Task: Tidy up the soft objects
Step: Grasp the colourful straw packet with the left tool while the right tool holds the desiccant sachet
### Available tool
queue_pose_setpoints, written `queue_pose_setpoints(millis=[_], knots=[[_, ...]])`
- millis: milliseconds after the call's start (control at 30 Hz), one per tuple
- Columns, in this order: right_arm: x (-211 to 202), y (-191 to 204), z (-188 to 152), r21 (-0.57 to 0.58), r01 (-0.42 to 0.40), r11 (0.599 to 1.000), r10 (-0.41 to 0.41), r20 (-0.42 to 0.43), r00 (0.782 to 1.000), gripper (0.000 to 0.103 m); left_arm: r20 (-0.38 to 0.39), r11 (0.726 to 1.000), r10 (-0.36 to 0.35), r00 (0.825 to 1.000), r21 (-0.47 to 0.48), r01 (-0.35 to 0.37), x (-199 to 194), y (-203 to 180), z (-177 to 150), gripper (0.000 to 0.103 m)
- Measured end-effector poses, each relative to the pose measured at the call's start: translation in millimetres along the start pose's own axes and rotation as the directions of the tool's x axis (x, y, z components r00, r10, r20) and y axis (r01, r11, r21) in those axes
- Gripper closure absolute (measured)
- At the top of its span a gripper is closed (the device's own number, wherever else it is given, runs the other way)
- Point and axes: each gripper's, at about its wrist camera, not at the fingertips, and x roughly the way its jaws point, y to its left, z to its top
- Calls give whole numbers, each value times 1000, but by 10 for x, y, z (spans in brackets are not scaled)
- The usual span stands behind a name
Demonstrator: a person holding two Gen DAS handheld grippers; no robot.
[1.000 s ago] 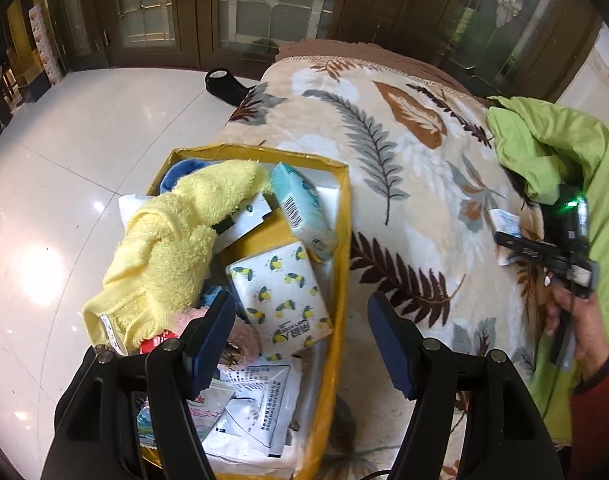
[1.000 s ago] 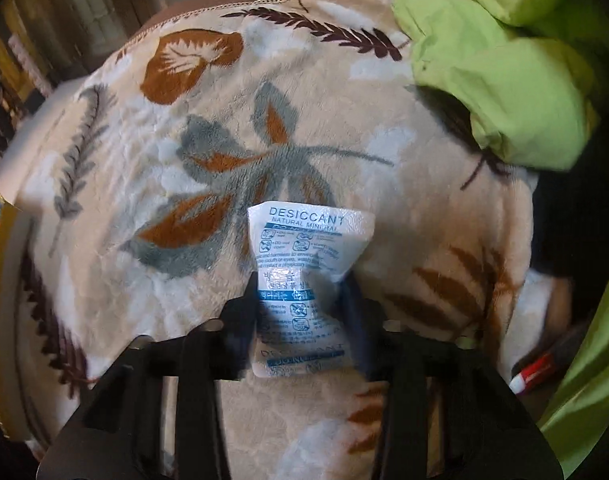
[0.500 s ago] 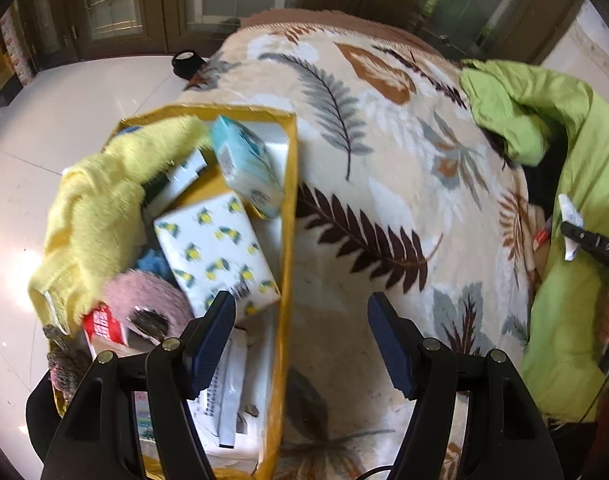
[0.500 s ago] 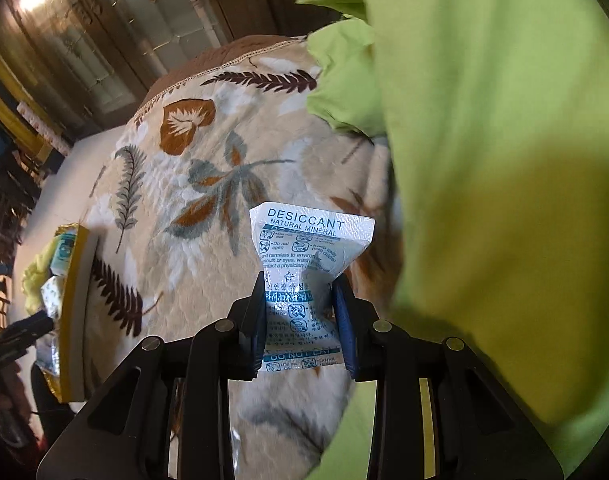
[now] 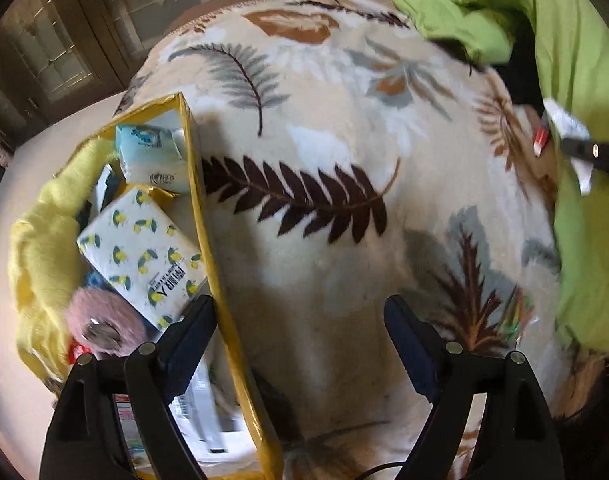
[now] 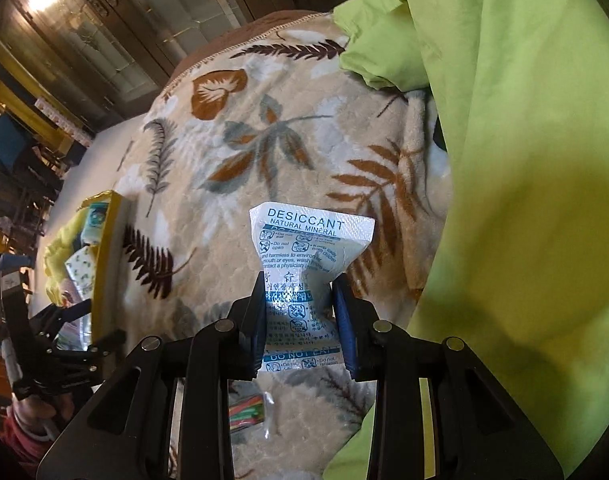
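Lifted off the blanket, the desiccant bag rides clamped in the right hand-held gripper; left hand-held gripper gapes empty. Box near the blanket's left edge looks mostly filled; bag still to go.

I have the white desiccant packet with blue print pinched at its middle, upright, its top flaring wide above the leaf-print blanket. My yellow box sits at the blanket's edge, crammed with a yellow towel, 2 tissue packs and a pink fuzzy item.
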Motion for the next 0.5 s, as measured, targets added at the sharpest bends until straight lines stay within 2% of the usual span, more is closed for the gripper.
queue_pose_setpoints(millis=[33,133,167,267,333,367,400,433,500], knots=[[-9,-5,-13,4,-10,1000,10,1,1000,73,24,1000,15,1000,-6,-15,-44,15,12,18],[-5,-26,-26,17,-31,999,31,1,1000,73,120,990,138,983,19,-142,-243,-5,50,18],[1,-31,-24,20,-36,999,36,0,999,73,134,991,126,983,29,-131,-285,-31,66,18],[18,-34,-19,29,-45,999,45,1,999,73,122,993,-41,992,113,27,-381,-245,107,18],[19,-33,-24,32,-48,998,48,0,999,73,59,970,-166,984,189,153,-332,-488,92,18],[18,-35,-26,35,-50,998,50,-2,999,73,9,944,-231,973,243,222,-270,-676,60,18],[15,-42,-28,41,-54,998,54,-1,999,73,-19,923,-264,964,284,258,-224,-809,30,18],[13,-48,-28,46,-59,997,59,0,998,73,-49,887,-293,955,359,291,-146,-1031,-35,18],[2,-59,-25,52,-63,997,63,5,998,73,-72,849,-286,956,443,287,-26,-1282,-123,18]])
